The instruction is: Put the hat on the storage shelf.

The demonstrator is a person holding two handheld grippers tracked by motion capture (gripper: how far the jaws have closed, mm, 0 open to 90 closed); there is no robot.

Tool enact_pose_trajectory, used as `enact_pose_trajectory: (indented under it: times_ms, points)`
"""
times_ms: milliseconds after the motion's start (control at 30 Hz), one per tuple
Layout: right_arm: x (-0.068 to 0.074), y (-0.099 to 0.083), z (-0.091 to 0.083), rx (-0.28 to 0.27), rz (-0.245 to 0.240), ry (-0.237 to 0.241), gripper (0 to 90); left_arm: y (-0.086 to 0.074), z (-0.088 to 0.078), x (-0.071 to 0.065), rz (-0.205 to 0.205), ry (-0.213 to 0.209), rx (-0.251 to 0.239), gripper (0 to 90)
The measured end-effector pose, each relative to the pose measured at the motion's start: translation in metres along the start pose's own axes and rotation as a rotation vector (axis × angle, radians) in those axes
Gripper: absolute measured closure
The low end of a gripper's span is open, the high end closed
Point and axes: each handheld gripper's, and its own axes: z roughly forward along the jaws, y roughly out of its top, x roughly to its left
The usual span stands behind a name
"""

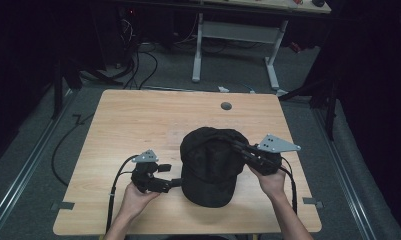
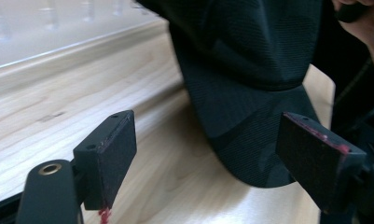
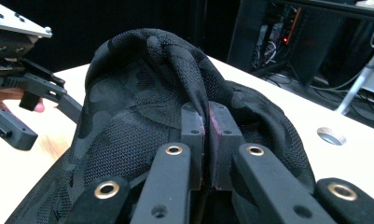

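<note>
The black camouflage-patterned fabric cap point(image 1: 210, 165) sits on the near half of the light wooden table point(image 1: 138, 125), brim toward the person. The right gripper point(image 3: 206, 126) is clenched on a pinched fold of the cap's crown, pads tight on the mesh. The left gripper point(image 2: 205, 154) is released, jaws spread wide just beside the brim, nothing between them.

text: none legible | labels: none | brands: none | numbers: none
</note>
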Motion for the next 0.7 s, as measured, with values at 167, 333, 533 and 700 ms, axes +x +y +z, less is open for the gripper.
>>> enact_pose_trajectory:
  times_ms: [167, 333, 533, 700]
  points:
    - [0.001, 0.0, 0.001, -0.009, -0.013, 0.013, 86.3, -0.001, 0.005, -0.003, -0.005, -0.017, 0.034, 20.2]
    - [0.002, 0.001, 0.002, -0.021, -0.019, 0.028, 86.3, -0.003, 0.011, -0.005, -0.023, -0.039, 0.076, 20.3]
    - [0.003, 0.001, 0.004, -0.033, -0.023, 0.054, 86.3, -0.004, 0.017, -0.008, -0.04, -0.068, 0.115, 21.8]
    - [0.005, 0.004, 0.005, -0.052, -0.04, 0.077, 86.3, -0.005, 0.019, -0.007, -0.033, -0.067, 0.134, 24.7]
